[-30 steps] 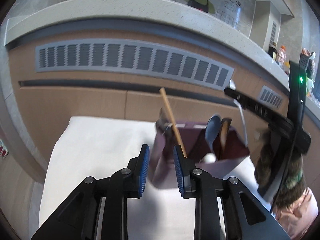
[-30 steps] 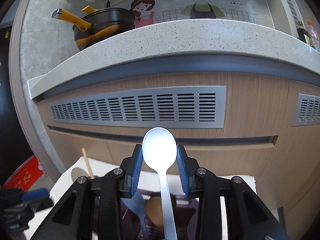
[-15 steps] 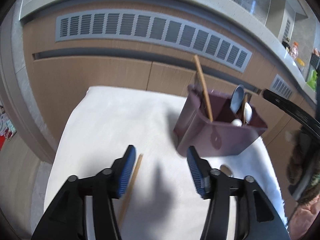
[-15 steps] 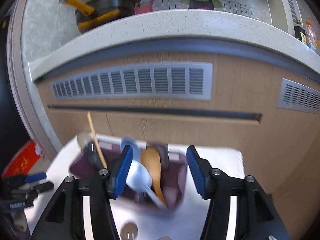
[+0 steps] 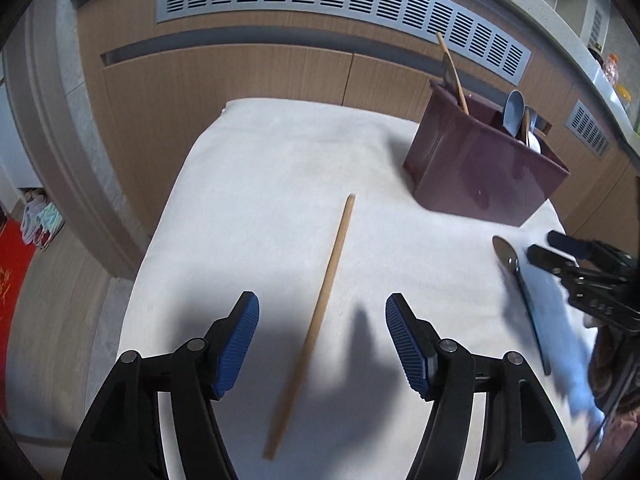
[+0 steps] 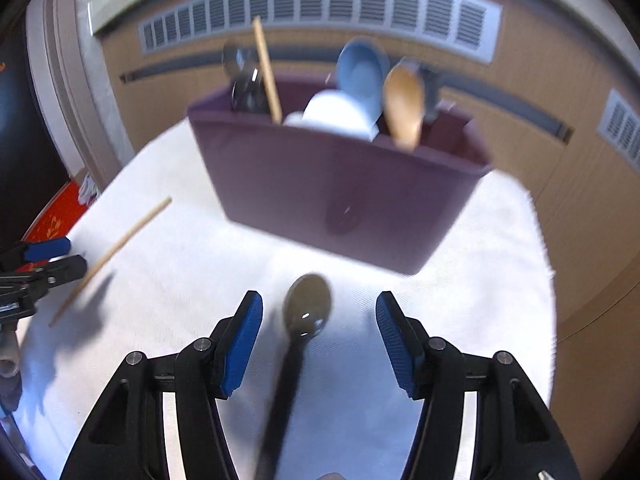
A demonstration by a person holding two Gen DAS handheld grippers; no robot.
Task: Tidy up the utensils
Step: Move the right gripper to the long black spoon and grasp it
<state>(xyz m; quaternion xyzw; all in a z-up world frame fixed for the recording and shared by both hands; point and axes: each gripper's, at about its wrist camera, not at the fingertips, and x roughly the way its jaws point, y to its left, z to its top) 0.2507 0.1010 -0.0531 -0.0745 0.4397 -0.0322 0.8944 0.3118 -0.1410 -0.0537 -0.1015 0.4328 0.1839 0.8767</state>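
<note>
On the left of the white-clothed table point(image 5: 248, 184), the left gripper point(image 5: 322, 340) hangs over a single wooden chopstick point(image 5: 320, 308) that lies flat on the cloth. Its jaws are opening and hold nothing; the blue pads stand well apart, with the stick's near half between them but untouched. The chopstick's long axis runs almost straight away from this claw, leaning slightly right toward the table's far edge, so the pads sit square across it and a grip looks to need only a descent and a squeeze, with no wrist turn.

Farther right, the maroon utensil holder point(image 5: 480, 172) stands at the table's far right corner, already carrying a second chopstick point(image 5: 452, 72), a blue spoon point(image 5: 514, 112) and other spoons.

At the near right edge, the right gripper point(image 6: 319, 340) hovers over a dark metal spoon point(image 6: 306, 312) lying on the cloth, bowl toward the holder and handle running back between the pads. These jaws are closing, yet the pads do not touch the spoon; nothing is held. Its axis also lines up with the claw, so each hand is nearer its own utensil, and the holder lies just beyond the spoon's bowl.
</note>
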